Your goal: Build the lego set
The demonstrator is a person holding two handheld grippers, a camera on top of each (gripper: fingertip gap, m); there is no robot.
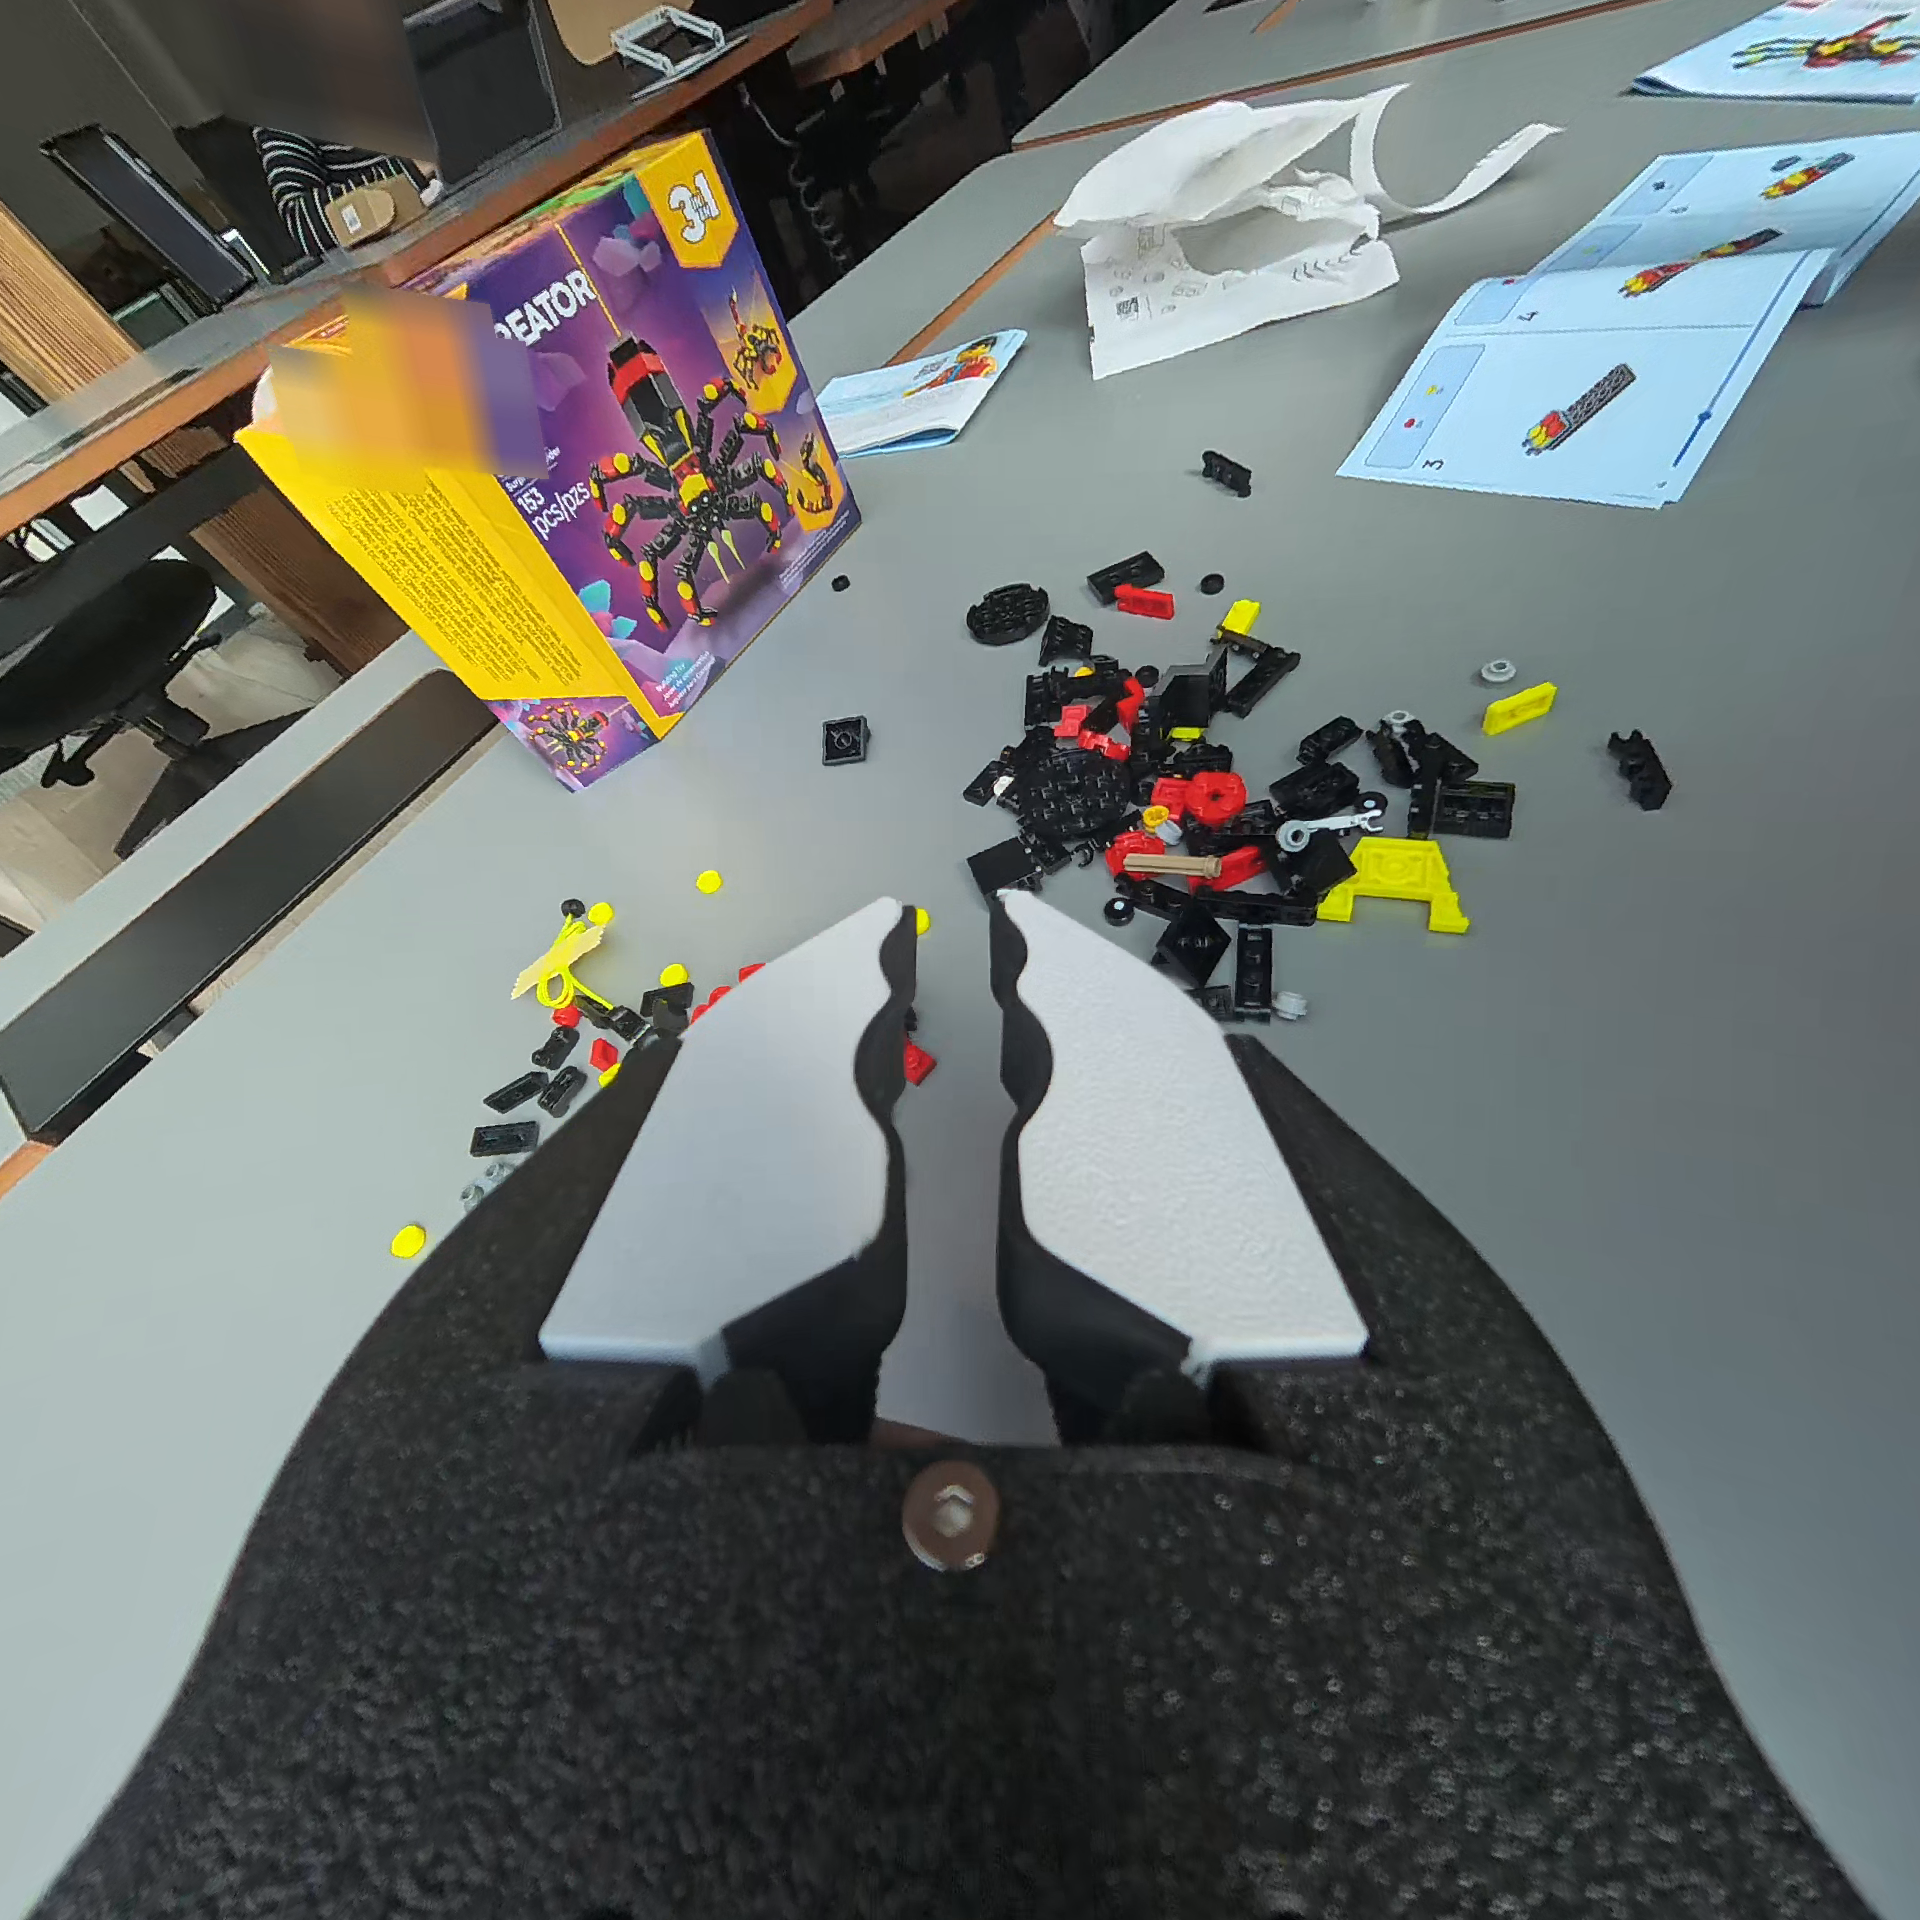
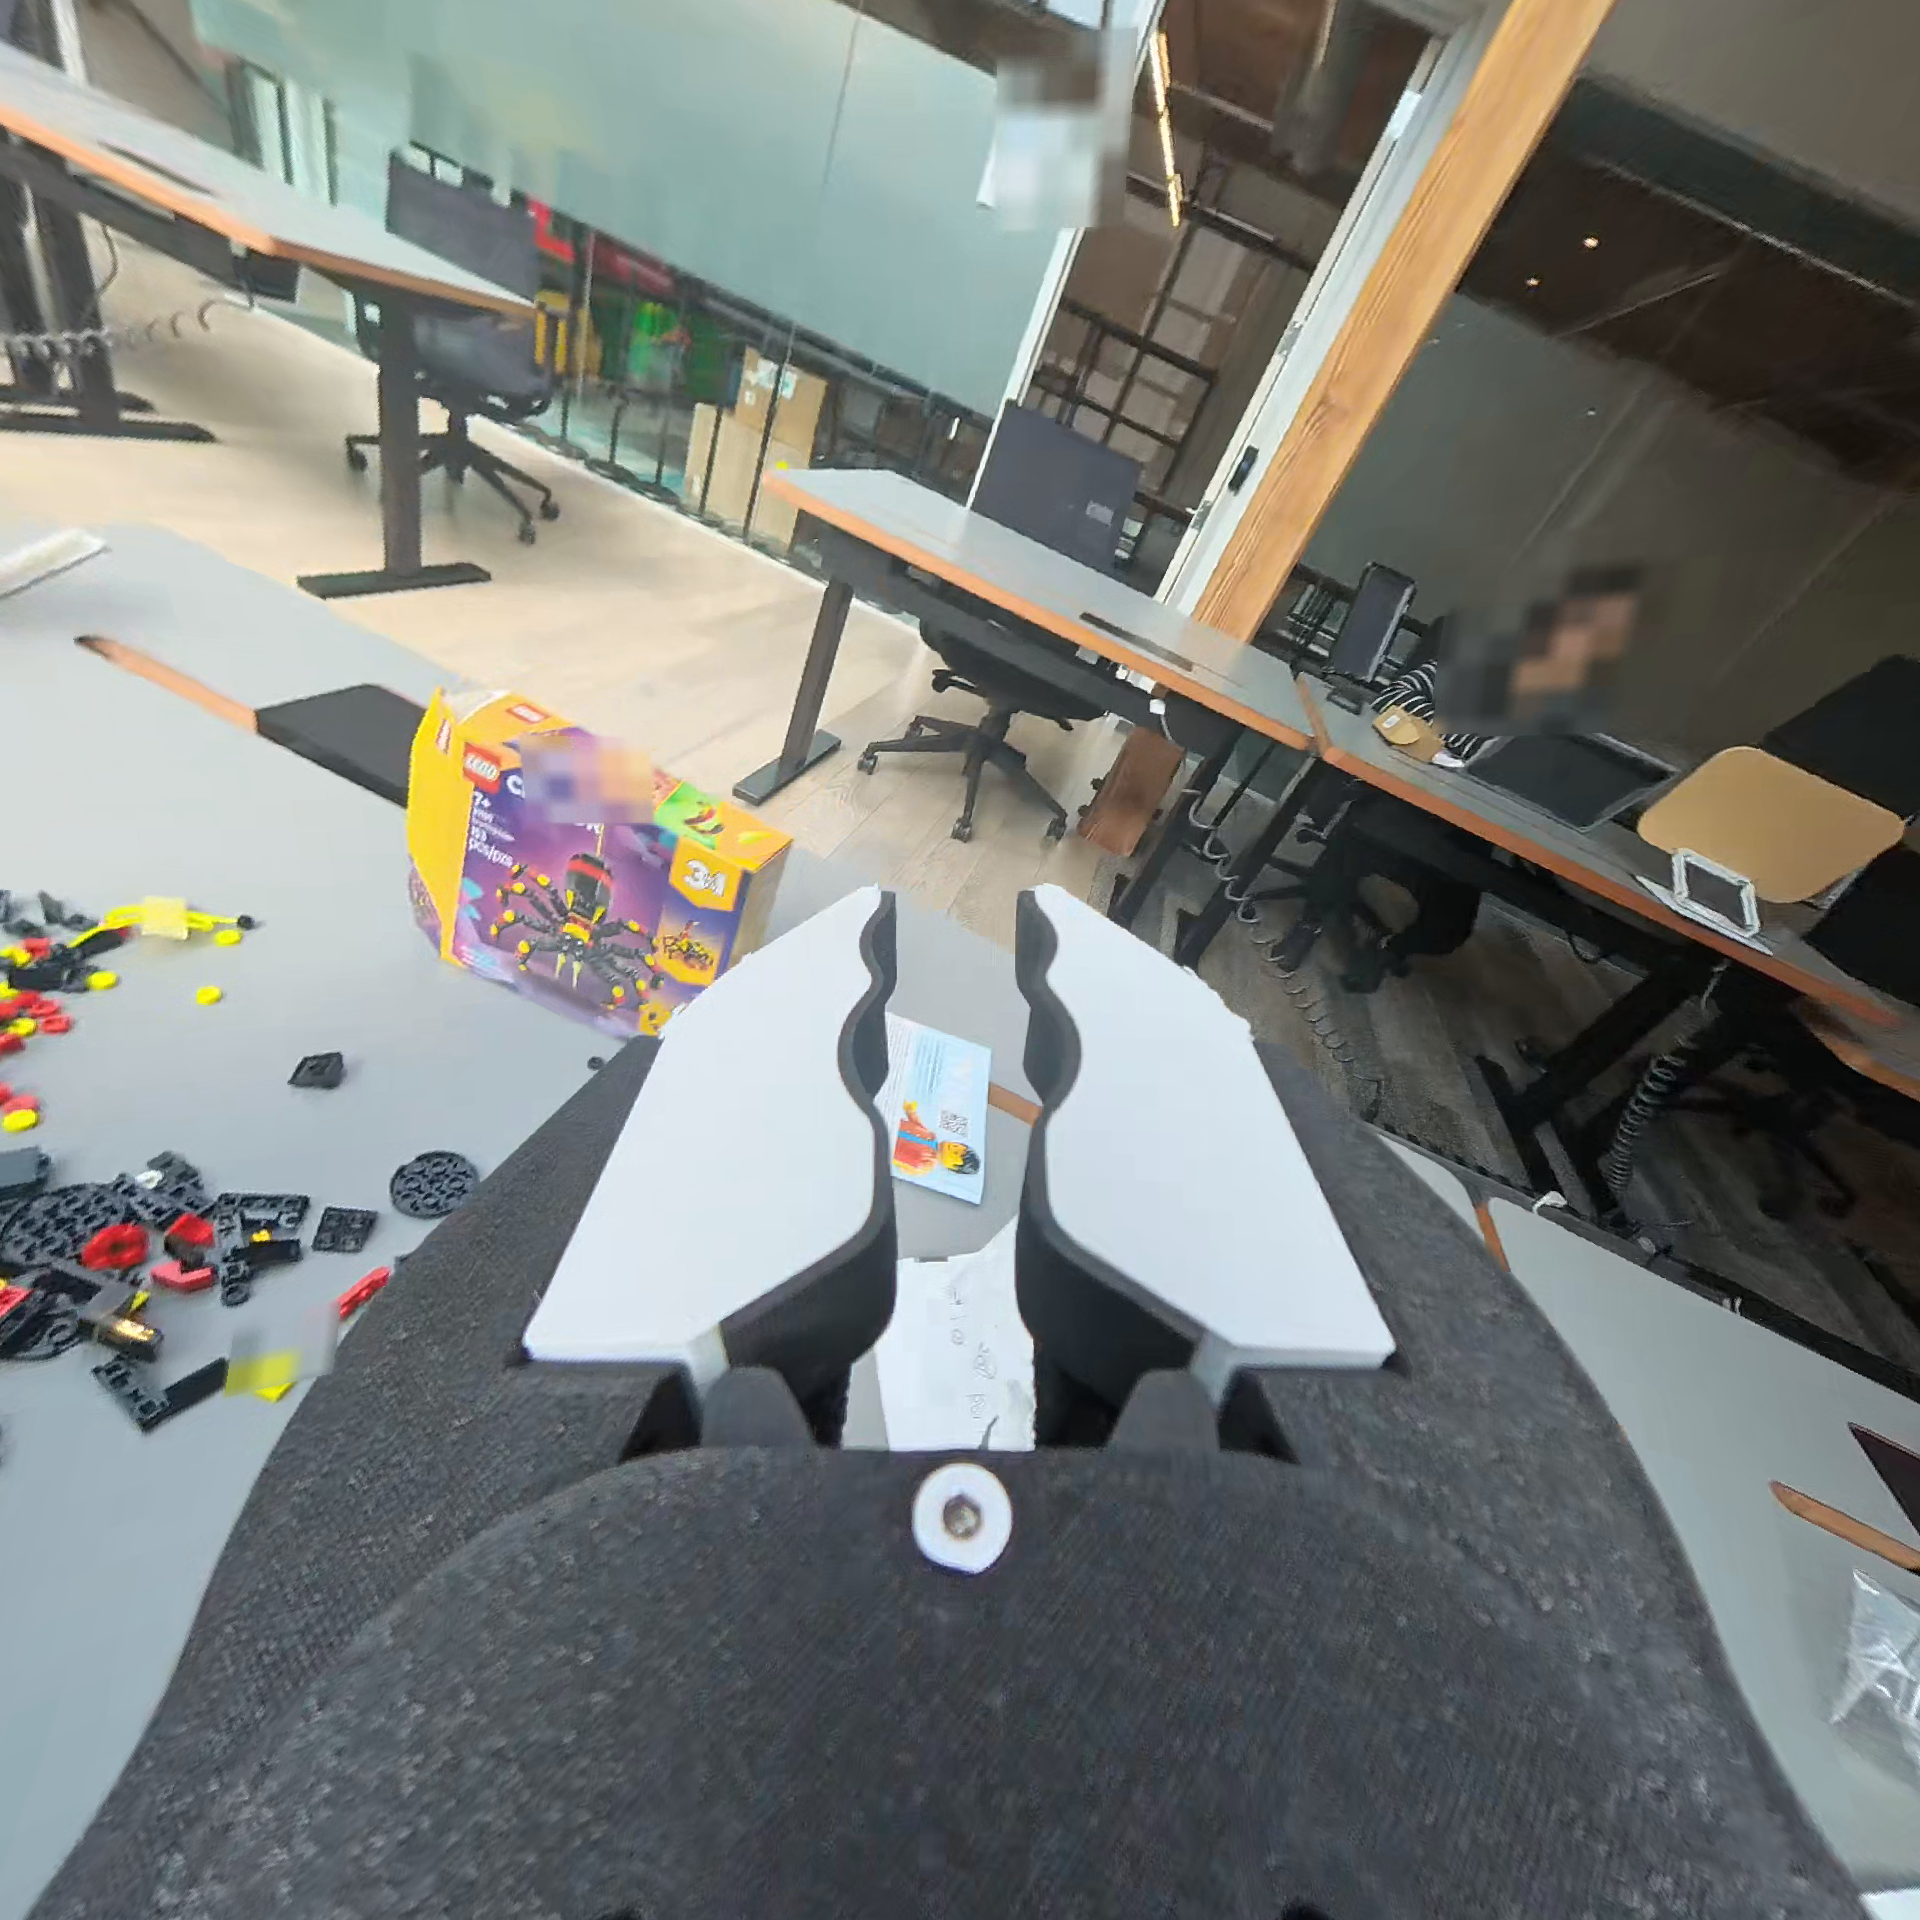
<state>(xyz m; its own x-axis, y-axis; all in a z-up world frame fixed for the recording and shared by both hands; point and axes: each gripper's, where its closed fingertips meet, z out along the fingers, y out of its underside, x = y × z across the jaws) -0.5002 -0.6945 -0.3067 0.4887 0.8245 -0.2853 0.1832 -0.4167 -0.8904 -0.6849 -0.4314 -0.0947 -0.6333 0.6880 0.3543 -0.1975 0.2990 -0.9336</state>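
A heap of black, red and yellow lego pieces (image 1: 1195, 790) lies on the grey table (image 1: 1558, 1143); it also shows at the left of the right wrist view (image 2: 135, 1247). A smaller scatter of pieces (image 1: 582, 1029) lies left of my left gripper. My left gripper (image 1: 954, 914) is open and empty, above the table just short of the heap. My right gripper (image 2: 954, 914) is open and empty, held above the table and pointing past its far edge. The open instruction booklet (image 1: 1621, 353) lies at the right.
The yellow and purple set box (image 1: 582, 488) stands at the back left, also seen in the right wrist view (image 2: 582, 873). A torn white paper bag (image 1: 1226, 229) and a small leaflet (image 1: 925, 390) lie behind the heap. Desks, office chairs and a seated person (image 2: 1455, 707) are beyond the table. Left tips to right tips: about 40 centimetres.
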